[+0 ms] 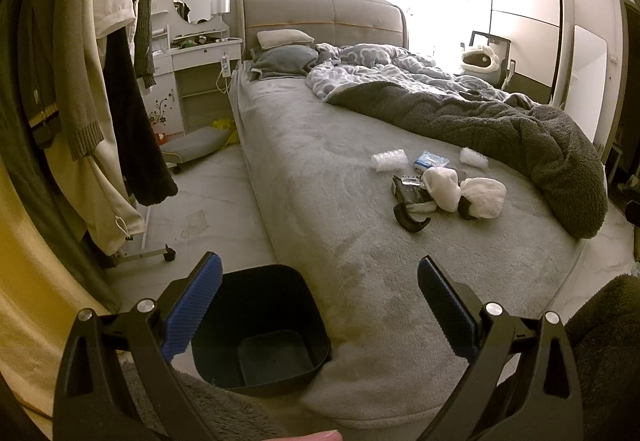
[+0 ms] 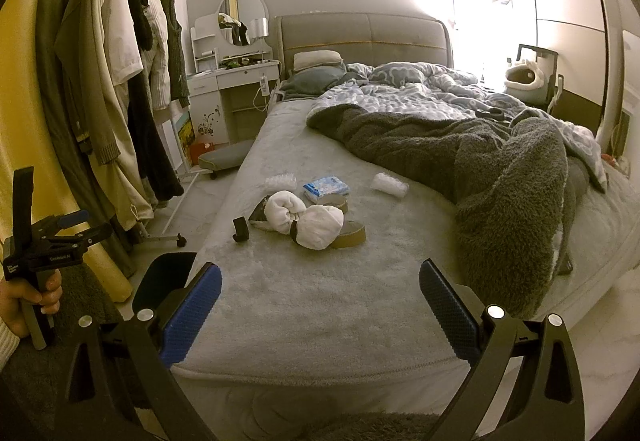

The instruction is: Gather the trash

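Note:
A pile of trash lies on the grey bed [image 1: 328, 177] [image 2: 320, 289]: two white crumpled wads [image 1: 464, 191] [image 2: 304, 219], a blue tissue pack [image 1: 430, 160] [image 2: 326, 187], clear plastic wrappers [image 1: 389, 160] [image 2: 390, 184], a dark packet [image 1: 408, 188], a black curved piece [image 1: 410, 219] [image 2: 241, 230] and a tape roll [image 2: 350, 235]. A dark bin [image 1: 264, 325] [image 2: 164, 281] stands on the floor at the bed's near left corner. My left gripper [image 1: 320, 309] is open and empty above the bin and bed corner. My right gripper [image 2: 320, 313] is open and empty over the bed's foot.
A rumpled grey and blue duvet [image 1: 480, 109] [image 2: 500, 145] covers the right of the bed. A wheeled clothes rack [image 1: 92, 89] [image 2: 120, 101] hangs coats at the left. A white dressing table [image 1: 196, 61] and a floor cushion [image 1: 192, 145] stand beyond it.

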Action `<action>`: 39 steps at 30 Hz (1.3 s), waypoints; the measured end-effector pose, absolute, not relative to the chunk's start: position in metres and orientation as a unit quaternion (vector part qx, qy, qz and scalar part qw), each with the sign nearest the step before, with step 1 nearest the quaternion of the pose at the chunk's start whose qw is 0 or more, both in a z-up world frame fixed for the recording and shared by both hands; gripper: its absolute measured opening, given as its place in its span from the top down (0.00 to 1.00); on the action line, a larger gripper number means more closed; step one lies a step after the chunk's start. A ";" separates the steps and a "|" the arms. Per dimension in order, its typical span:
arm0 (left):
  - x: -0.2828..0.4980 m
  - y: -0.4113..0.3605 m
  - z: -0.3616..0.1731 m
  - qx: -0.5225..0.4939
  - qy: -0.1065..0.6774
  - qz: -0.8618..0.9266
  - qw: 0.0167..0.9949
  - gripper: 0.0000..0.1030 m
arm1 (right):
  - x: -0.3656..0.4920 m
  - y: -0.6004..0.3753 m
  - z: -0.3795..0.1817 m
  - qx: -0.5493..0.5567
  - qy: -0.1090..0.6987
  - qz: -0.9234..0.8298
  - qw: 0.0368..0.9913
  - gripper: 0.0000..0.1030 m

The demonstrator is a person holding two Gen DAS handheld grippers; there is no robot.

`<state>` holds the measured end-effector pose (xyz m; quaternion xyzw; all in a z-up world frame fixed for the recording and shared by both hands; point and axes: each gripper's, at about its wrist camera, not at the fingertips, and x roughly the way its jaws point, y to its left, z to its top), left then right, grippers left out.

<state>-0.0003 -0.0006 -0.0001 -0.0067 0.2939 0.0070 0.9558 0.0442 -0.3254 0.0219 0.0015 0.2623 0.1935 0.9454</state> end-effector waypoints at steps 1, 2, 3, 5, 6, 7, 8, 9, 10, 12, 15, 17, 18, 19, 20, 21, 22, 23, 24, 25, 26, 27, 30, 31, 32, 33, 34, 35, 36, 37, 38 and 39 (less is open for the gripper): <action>0.000 -0.001 0.000 -0.007 0.294 0.007 0.956 0.03 | 0.044 -0.326 0.022 0.002 0.262 0.194 0.945 0.03; 0.000 -0.001 0.000 -0.007 0.294 0.007 0.956 0.03 | 0.044 -0.325 0.022 0.002 0.262 0.194 0.945 0.03; 0.000 -0.001 0.000 -0.007 0.294 0.007 0.956 0.03 | 0.044 -0.325 0.022 0.002 0.262 0.194 0.945 0.03; 0.000 -0.001 0.000 -0.007 0.294 0.007 0.956 0.03 | 0.044 -0.325 0.022 0.002 0.262 0.193 0.945 0.03; 0.000 -0.001 0.000 -0.006 0.294 0.007 0.956 0.03 | 0.044 -0.325 0.022 0.002 0.262 0.194 0.945 0.03; 0.000 -0.001 0.000 -0.006 0.294 0.007 0.956 0.03 | 0.044 -0.325 0.022 0.002 0.262 0.194 0.945 0.03; 0.000 -0.001 0.000 -0.006 0.294 0.007 0.956 0.03 | 0.045 -0.325 0.022 0.002 0.262 0.194 0.945 0.03; 0.000 -0.001 0.000 -0.006 0.294 0.007 0.956 0.03 | 0.044 -0.325 0.022 0.002 0.262 0.194 0.945 0.03; 0.000 -0.001 0.000 -0.006 0.294 0.007 0.956 0.03 | 0.045 -0.325 0.022 0.002 0.263 0.194 0.945 0.03; 0.000 -0.001 0.000 -0.007 0.295 0.007 0.956 0.03 | 0.044 -0.325 0.022 0.002 0.263 0.194 0.945 0.03; 0.000 -0.001 0.000 -0.006 0.295 0.007 0.956 0.03 | 0.044 -0.326 0.022 0.002 0.263 0.194 0.945 0.03; 0.000 -0.001 0.000 -0.006 0.295 0.007 0.956 0.03 | 0.045 -0.325 0.022 0.003 0.263 0.194 0.945 0.03; 0.000 -0.001 0.000 -0.006 0.295 0.007 0.955 0.03 | 0.045 -0.326 0.022 0.003 0.263 0.194 0.945 0.03; 0.000 -0.001 0.000 -0.006 0.295 0.007 0.955 0.03 | 0.045 -0.326 0.022 0.003 0.263 0.194 0.945 0.03; 0.000 -0.001 0.000 -0.006 0.295 0.007 0.955 0.03 | 0.045 -0.325 0.022 0.003 0.263 0.194 0.945 0.03; 0.000 -0.001 0.000 -0.006 0.295 0.007 0.955 0.03 | 0.045 -0.326 0.022 0.003 0.263 0.194 0.945 0.03; 0.000 -0.001 0.000 -0.006 0.295 0.007 0.955 0.03 | 0.045 -0.325 0.022 0.003 0.264 0.194 0.945 0.03; 0.000 -0.001 0.000 -0.006 0.295 0.007 0.955 0.03 | 0.045 -0.325 0.022 0.003 0.264 0.194 0.945 0.03; 0.000 -0.001 0.000 -0.006 0.295 0.007 0.955 0.03 | 0.045 -0.325 0.022 0.003 0.264 0.194 0.945 0.03; 0.000 -0.001 0.000 -0.006 0.295 0.007 0.955 0.03 | 0.045 -0.326 0.022 0.003 0.263 0.194 0.945 0.03; 0.000 -0.001 0.000 -0.006 0.295 0.007 0.955 0.03 | 0.045 -0.326 0.022 0.003 0.264 0.194 0.945 0.03; 0.000 -0.001 0.000 -0.006 0.295 0.007 0.955 0.03 | 0.045 -0.325 0.022 0.002 0.264 0.194 0.945 0.03; 0.000 -0.001 0.000 -0.006 0.295 0.007 0.955 0.03 | 0.045 -0.326 0.022 0.001 0.264 0.194 0.945 0.03; 0.000 -0.001 0.000 -0.006 0.295 0.007 0.955 0.03 | 0.045 -0.326 0.022 0.002 0.264 0.194 0.945 0.03; 0.000 -0.001 0.000 -0.006 0.295 0.007 0.955 0.03 | 0.045 -0.326 0.022 0.003 0.264 0.194 0.945 0.03; 0.000 -0.001 0.000 -0.006 0.296 0.007 0.955 0.03 | 0.045 -0.326 0.022 0.003 0.264 0.194 0.945 0.03; 0.000 -0.001 0.000 -0.005 0.296 0.007 0.955 0.03 | 0.045 -0.326 0.022 0.004 0.265 0.194 0.945 0.03; 0.000 -0.001 0.000 -0.004 0.296 0.008 0.955 0.03 | 0.045 -0.326 0.022 0.003 0.265 0.194 0.945 0.03; 0.000 -0.001 0.000 -0.004 0.296 0.007 0.955 0.03 | 0.045 -0.326 0.021 0.004 0.266 0.192 0.945 0.03; -0.001 -0.001 0.000 -0.002 0.296 0.007 0.955 0.03 | 0.045 -0.325 0.021 0.004 0.267 0.191 0.944 0.03; 0.000 -0.005 0.001 0.000 0.296 0.008 0.955 0.03 | 0.045 -0.325 0.021 0.005 0.267 0.192 0.944 0.03; -0.001 -0.005 0.001 0.001 0.296 0.008 0.955 0.03 | 0.044 -0.325 0.021 0.005 0.267 0.192 0.944 0.03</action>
